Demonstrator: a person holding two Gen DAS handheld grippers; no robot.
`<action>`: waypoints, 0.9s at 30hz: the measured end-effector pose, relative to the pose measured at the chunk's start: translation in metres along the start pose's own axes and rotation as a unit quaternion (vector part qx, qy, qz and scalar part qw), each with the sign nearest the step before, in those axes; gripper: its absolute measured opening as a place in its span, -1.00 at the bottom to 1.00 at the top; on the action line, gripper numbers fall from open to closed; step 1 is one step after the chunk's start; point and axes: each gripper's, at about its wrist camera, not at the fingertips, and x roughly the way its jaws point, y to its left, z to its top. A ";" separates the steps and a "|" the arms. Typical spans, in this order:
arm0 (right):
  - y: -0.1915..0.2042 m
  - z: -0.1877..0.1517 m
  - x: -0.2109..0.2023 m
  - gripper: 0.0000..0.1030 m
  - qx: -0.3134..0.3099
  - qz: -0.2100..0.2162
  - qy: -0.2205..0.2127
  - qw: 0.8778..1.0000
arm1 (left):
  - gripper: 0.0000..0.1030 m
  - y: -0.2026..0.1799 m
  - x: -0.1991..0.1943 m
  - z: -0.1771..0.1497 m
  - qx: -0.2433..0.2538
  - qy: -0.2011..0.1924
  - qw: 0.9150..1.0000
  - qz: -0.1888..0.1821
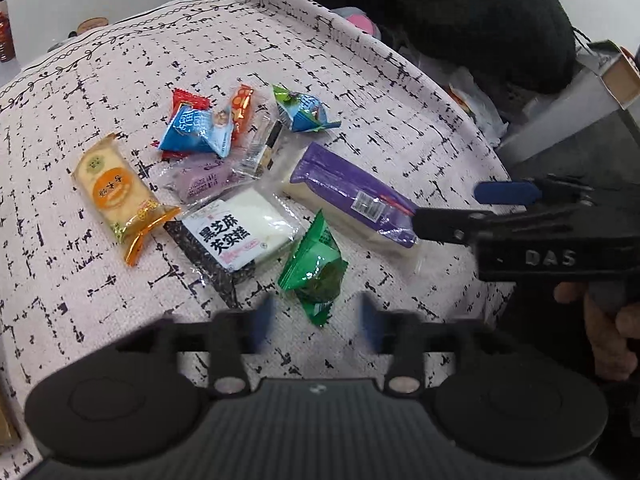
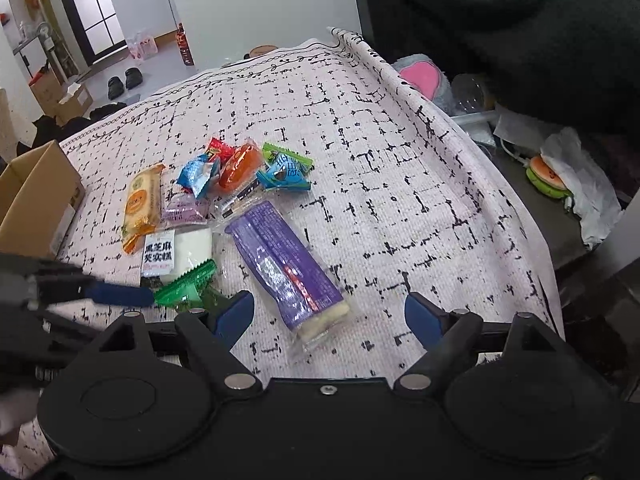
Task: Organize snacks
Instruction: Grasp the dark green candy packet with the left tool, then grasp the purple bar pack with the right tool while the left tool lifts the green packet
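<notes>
Several wrapped snacks lie in a loose pile on the pink patterned tablecloth (image 1: pixel 360 80). A long purple bar (image 1: pixel 352 196) (image 2: pixel 286 268) lies at the right of the pile. A green packet (image 1: pixel 314 272) (image 2: pixel 186 290), a white sesame cake pack (image 1: pixel 236 236) (image 2: pixel 176 254), an orange-yellow biscuit pack (image 1: pixel 116 196) (image 2: pixel 142 204), blue candies (image 1: pixel 200 130) and an orange one (image 2: pixel 238 168) lie around it. My left gripper (image 1: pixel 316 320) is open just above the green packet. My right gripper (image 2: pixel 330 312) is open over the purple bar's near end; it also shows in the left wrist view (image 1: pixel 460 208).
An open cardboard box (image 2: pixel 38 196) stands at the table's left edge. To the right of the table lie a black garment (image 2: pixel 520 32), a plush with a pink heart (image 2: pixel 420 76), a burger-shaped toy (image 2: pixel 546 178) and white plastic.
</notes>
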 end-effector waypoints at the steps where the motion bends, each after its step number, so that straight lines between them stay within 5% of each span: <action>1: -0.001 -0.001 -0.002 0.62 0.001 -0.002 -0.001 1.000 | 0.25 0.001 0.000 0.001 -0.004 -0.005 1.000 0.002; 11: -0.005 -0.001 0.005 0.63 -0.001 0.022 0.012 1.000 | 0.23 0.000 0.022 0.010 -0.015 -0.018 1.000 -0.007; 14: -0.004 0.000 0.010 0.63 -0.003 0.023 0.012 1.000 | 0.01 0.002 0.030 0.010 -0.018 -0.018 1.000 -0.009; 16: -0.002 0.002 0.014 0.63 -0.009 0.020 0.012 1.000 | -0.36 0.003 0.031 0.010 -0.019 -0.020 1.000 -0.010; 20: 0.000 0.006 0.016 0.63 -0.023 0.018 -0.009 1.000 | -0.52 0.007 0.025 0.009 -0.021 -0.034 0.999 -0.011; 27: 0.008 0.012 0.026 0.63 -0.043 0.022 -0.004 0.999 | -0.53 0.008 0.006 0.008 -0.016 -0.059 0.998 0.001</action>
